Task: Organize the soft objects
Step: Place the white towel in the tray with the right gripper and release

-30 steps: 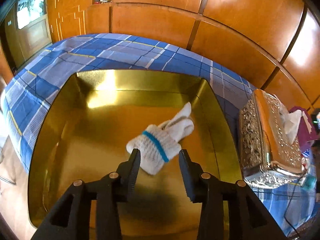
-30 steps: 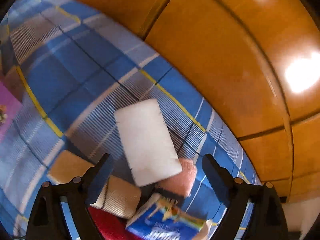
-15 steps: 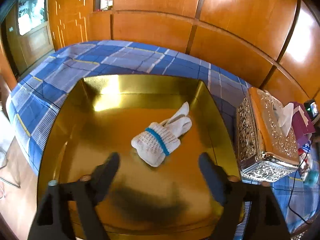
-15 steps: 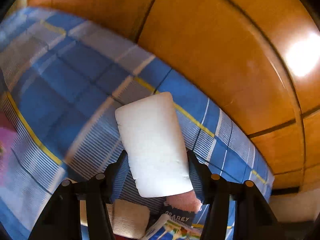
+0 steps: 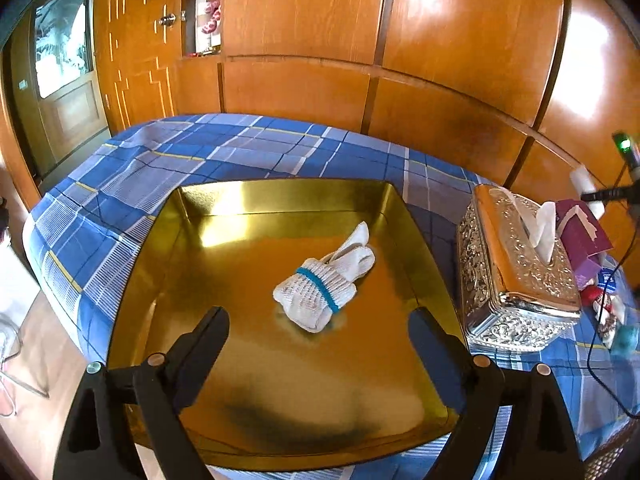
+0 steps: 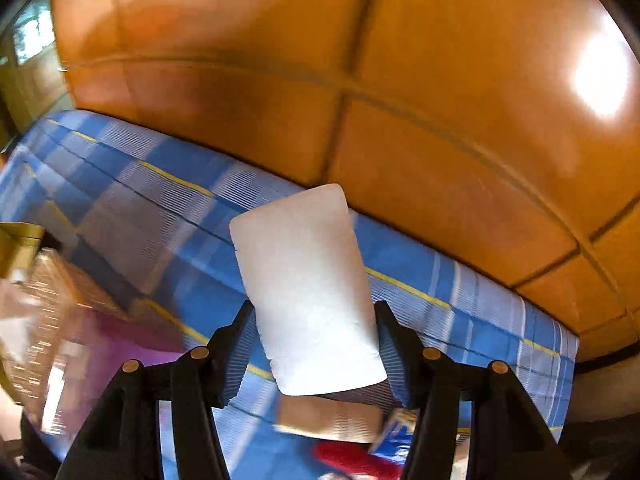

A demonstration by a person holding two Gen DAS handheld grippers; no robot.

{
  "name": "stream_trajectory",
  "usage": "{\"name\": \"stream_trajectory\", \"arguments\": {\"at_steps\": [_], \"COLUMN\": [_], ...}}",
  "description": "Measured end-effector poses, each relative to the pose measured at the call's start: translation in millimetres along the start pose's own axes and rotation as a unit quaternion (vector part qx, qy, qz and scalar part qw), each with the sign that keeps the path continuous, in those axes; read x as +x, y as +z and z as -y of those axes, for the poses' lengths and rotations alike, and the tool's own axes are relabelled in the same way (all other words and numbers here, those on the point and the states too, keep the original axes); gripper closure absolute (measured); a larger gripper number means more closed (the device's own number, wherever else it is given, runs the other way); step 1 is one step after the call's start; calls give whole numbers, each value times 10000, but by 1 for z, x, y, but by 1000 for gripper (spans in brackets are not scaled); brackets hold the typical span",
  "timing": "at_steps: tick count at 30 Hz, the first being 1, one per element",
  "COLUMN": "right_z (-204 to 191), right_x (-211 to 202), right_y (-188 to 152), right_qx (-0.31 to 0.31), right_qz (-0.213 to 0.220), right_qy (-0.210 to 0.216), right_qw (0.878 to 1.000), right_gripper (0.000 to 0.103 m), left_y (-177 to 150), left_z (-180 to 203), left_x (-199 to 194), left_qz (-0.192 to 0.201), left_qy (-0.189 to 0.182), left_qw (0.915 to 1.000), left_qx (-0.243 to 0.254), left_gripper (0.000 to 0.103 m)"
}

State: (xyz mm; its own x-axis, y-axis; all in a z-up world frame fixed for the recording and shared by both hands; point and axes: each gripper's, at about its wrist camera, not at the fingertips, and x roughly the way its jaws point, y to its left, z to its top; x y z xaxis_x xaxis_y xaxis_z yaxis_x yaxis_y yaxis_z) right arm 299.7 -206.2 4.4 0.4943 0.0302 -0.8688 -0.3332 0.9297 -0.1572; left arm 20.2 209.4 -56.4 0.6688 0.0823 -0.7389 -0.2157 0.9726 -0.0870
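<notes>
A white knitted glove (image 5: 324, 288) with a blue band lies rolled in the middle of the gold tray (image 5: 200, 216). My left gripper (image 5: 318, 316) hovers just short of it. Its jaws are opening wide, with nothing between them and no contact with the glove. In the right wrist view, my right gripper (image 6: 314, 308) is shut on a white foam block (image 6: 304, 264). It holds the block by its long sides, lifted above the blue checked cloth (image 6: 400, 256).
A silver embossed tissue box (image 5: 520, 280) stands right of the tray, with a purple packet (image 5: 580, 236) behind it. Below the lifted block lie a tan cloth (image 6: 332, 416), a red item (image 6: 348, 456) and a blue packet (image 6: 396, 432). Wooden wall panels (image 5: 440, 40) close the far side.
The left jaws spread wide and drew back and up from the glove, which stays in the tray. The right jaws closed on the white block and lifted it off the cloth.
</notes>
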Motion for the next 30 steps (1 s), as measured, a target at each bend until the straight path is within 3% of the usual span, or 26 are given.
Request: {"name": "stream_trajectory", "arguments": {"at_steps": [8, 14, 18, 23, 30], "right_z": [-106, -198, -260, -321, -355], "right_x": [-64, -81, -73, -42, -11], "right_y": [20, 20, 13, 7, -3], "right_qx": [-725, -1072, -1147, -1004, -718], "right_qz": [547, 595, 378, 14, -12], "right_qy": [774, 1635, 1981, 2080, 2029], "right_qw": [9929, 9789, 9727, 9730, 9766], "right_gripper": [45, 44, 44, 43, 35], "left_y": [-11, -19, -20, -21, -24], "left_z": [-15, -27, -37, -40, -39], "left_x": [-18, -27, -29, -35, -39], "left_qz": [148, 210, 209, 305, 365], "left_qy": [121, 240, 445, 473, 459], "left_qw": [9998, 9995, 9984, 9978, 9976], "left_qx": [-3, -83, -261, -348, -358], "left_gripper": [9, 9, 9, 9, 9]}}
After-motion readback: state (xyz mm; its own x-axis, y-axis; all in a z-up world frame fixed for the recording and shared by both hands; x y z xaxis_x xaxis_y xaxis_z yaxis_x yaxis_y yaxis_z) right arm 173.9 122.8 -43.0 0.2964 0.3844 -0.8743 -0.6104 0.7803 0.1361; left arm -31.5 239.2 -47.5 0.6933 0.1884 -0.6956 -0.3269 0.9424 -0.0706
